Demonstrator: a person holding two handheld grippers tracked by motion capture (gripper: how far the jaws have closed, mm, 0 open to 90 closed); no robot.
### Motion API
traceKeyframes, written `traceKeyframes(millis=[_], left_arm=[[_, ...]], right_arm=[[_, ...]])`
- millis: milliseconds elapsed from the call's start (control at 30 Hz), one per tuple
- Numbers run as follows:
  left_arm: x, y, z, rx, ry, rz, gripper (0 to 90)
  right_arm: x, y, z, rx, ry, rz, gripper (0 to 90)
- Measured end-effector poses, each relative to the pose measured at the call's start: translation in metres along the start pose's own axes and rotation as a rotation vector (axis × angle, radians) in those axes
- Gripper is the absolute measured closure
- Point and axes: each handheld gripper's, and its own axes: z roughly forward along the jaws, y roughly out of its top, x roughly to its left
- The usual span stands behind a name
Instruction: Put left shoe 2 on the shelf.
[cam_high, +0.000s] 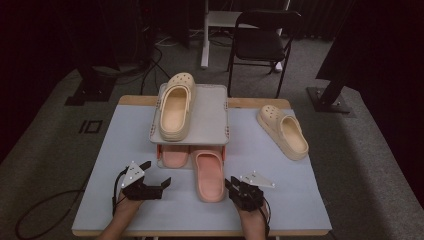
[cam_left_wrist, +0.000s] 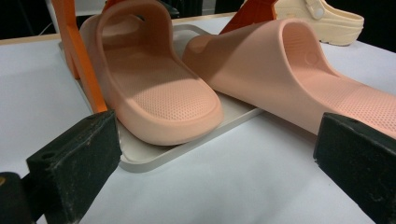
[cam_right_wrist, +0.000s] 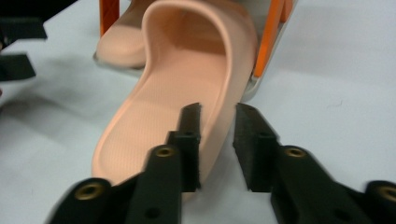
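At lower centre of the high view, our right gripper (cam_high: 235, 184) pinches the pink slide (cam_high: 208, 175) by its side wall; left gripper (cam_high: 156, 175) gapes wide, holding nothing.

A pink slide (cam_high: 208, 175) lay sole-down at the tabletop's six o'clock, toe tucked under the rack.
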Motion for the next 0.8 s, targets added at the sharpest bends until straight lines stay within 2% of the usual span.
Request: traceKeyframes(millis=[133,533,667,800], left_arm=[[0.001,0.0,-0.001,-0.001,0.007,-0.002,0.9],[0.003,0.0,-0.001,-0.001,0.013,-0.008,0.8],[0.003,-0.001,-0.001,-0.001,0.011,-0.01,0.9],[0.003,0.0,0.0,0.005,0.013,-0.006,0.9]], right_arm=[[0.005,-0.009,-0.004,0.039,0.037,-0.03,89.3],[0.028,-0.035,-0.011,0.111,0.132,-0.085,90.0],[0.028,-0.044,-0.012,0.122,0.125,-0.098,90.0],[0.026,-0.043,-0.006,0.117,0.12,-0.097,90.0]])
